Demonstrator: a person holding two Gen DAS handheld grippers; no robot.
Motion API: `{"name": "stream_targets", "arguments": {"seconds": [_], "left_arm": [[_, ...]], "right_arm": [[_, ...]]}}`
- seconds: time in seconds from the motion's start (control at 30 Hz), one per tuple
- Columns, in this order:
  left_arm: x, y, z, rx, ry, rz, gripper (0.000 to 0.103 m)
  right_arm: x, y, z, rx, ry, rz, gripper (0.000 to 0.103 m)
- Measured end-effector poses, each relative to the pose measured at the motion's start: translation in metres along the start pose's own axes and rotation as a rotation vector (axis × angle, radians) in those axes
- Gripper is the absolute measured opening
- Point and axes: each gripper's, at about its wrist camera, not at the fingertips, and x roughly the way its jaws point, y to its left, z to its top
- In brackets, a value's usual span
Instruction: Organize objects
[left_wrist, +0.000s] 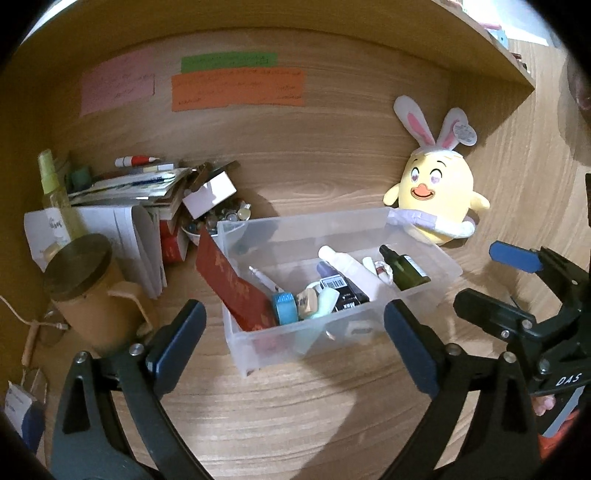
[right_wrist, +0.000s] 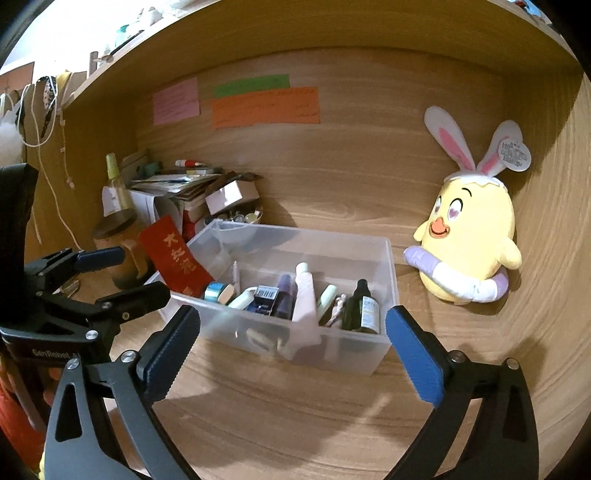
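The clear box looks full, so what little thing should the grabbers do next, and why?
Probably reach the left gripper toward the white carton tipped on the messy pile. Both grippers, right gripper too, have open, empty jaws, and the clear box already holds the small bottles.

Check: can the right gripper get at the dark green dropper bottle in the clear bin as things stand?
Probably yes. The right gripper is open and empty, the clear bin has no lid, and the dark green dropper bottle sits at its near right corner, though a pale tube crowds it.
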Motion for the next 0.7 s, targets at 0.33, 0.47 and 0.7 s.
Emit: {"name": "stream_targets", "arguments": {"seconds": [0.33, 0.47, 0.7], "left_arm": [[-0.008, 0.002, -0.013, -0.01, 0.004, -0.006, 0.098], [-0.011, 0.0, -0.017, 0.0, -0.002, -0.004, 0.098], [-0.015, -0.001, -0.022, 0.008, -0.004, -0.008, 0.099]], "right_arm": [[-0.009, 0.009, -0.008, 0.0, -0.005, -0.008, 0.101], [-0.012, 0.01, -0.012, 0.012, -0.008, -0.008, 0.101], [-0.015, 0.012, -0.013, 0.006, -0.013, -0.015, 0.102]]}}
